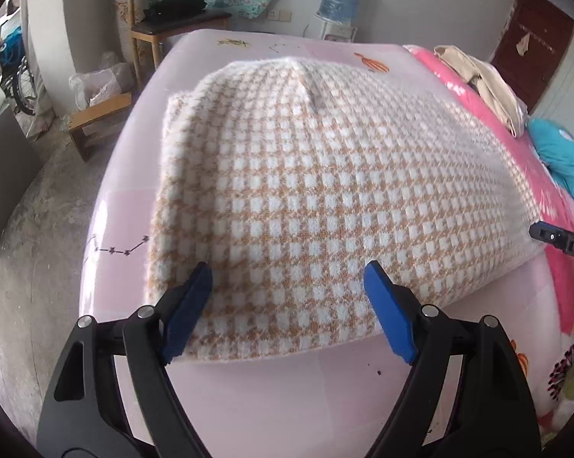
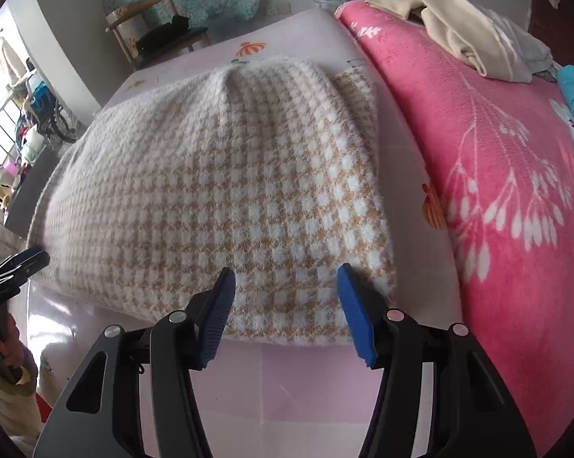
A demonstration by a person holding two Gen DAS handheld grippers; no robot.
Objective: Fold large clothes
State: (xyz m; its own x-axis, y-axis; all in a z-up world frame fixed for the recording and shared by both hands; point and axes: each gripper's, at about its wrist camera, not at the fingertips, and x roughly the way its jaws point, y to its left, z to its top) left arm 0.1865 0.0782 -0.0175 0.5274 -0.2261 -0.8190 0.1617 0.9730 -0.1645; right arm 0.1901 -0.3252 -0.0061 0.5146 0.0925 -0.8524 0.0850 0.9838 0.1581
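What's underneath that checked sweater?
The checked sweater lies on a pale pink sheet, visible around its edges. Whatever is directly beneath it, such as sheet prints, is covered.

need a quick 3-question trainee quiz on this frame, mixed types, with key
1. True or false: the left gripper is clamped on the checked sweater.
2. Which lies to the right of the sweater in the right wrist view? A) pink blanket B) black suitcase C) laptop
3. Fill in: the beige clothes lie on top of the pink ____.

Key
1. False: both its pads stand apart over the sweater's near hem, nothing pinched. The right gripper is open too.
2. A
3. blanket
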